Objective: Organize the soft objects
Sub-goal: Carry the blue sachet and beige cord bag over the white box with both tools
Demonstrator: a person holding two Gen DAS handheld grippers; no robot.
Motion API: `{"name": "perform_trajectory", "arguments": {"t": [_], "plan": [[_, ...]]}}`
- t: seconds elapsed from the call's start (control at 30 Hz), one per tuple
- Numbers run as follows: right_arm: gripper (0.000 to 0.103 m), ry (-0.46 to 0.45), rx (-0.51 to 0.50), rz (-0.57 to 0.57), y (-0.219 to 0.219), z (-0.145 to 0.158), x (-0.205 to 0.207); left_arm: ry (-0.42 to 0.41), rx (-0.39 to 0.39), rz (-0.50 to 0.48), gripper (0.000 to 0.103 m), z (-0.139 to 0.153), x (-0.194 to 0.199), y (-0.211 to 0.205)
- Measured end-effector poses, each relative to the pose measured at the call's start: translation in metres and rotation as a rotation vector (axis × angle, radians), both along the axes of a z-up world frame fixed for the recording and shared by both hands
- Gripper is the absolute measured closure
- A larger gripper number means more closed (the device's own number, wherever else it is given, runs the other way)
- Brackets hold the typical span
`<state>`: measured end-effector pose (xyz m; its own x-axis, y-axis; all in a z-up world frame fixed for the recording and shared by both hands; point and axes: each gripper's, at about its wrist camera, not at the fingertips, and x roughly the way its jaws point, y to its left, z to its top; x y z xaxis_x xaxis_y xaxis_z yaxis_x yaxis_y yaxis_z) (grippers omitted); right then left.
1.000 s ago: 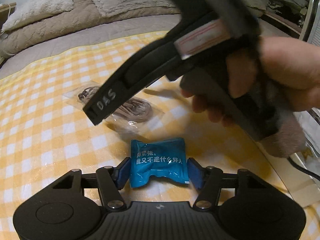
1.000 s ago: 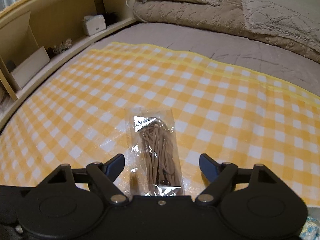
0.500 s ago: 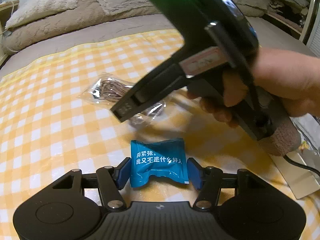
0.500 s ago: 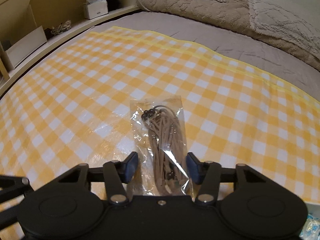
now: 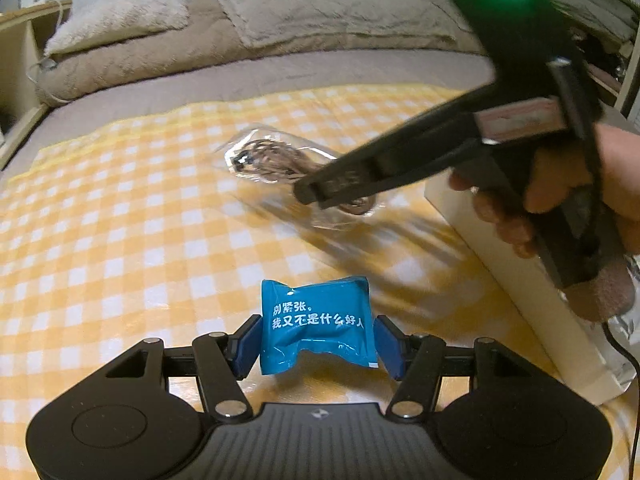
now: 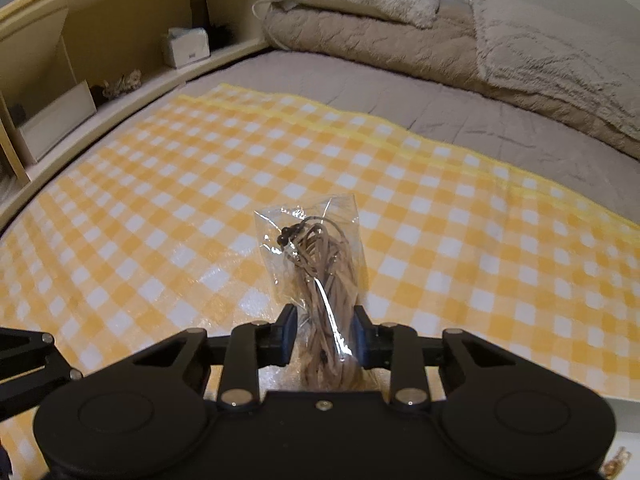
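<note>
My left gripper (image 5: 316, 342) is shut on a blue packet with white print (image 5: 316, 326), held over the yellow checked cloth (image 5: 100, 248). My right gripper (image 6: 324, 334) is shut on a clear bag of brown cord (image 6: 316, 264) and holds it lifted, the bag's far end pointing away. In the left wrist view the right gripper (image 5: 320, 192) reaches in from the right with the cord bag (image 5: 272, 160) in its fingers, above the cloth.
A white box (image 5: 516, 280) lies along the cloth's right edge under the right hand. Folded grey-brown blankets (image 6: 460, 40) and pillows lie at the far end of the bed. A wooden shelf unit (image 6: 80, 60) with small boxes stands to the left.
My right gripper closed on the cord bag and lifted it off the cloth, drawing back to the right. My left gripper kept holding the blue packet in place.
</note>
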<state>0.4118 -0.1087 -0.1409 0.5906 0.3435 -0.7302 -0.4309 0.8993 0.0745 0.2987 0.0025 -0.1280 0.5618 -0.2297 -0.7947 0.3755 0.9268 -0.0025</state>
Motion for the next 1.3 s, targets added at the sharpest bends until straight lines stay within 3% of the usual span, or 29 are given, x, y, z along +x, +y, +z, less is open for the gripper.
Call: {"name": "perform_trajectory", "arguments": {"t": [0.8,1.3], "plan": [[0.073,-0.180,0.123,-0.069,-0.061,0.109,-0.112,-0.184,-0.119,0.109,0.043,0.083,-0.043,-0.001],[0.073,-0.244,0.159,-0.260,-0.160,0.143,-0.157,-0.238,-0.213,0.096,0.043,0.098,-0.039,-0.046]]}}
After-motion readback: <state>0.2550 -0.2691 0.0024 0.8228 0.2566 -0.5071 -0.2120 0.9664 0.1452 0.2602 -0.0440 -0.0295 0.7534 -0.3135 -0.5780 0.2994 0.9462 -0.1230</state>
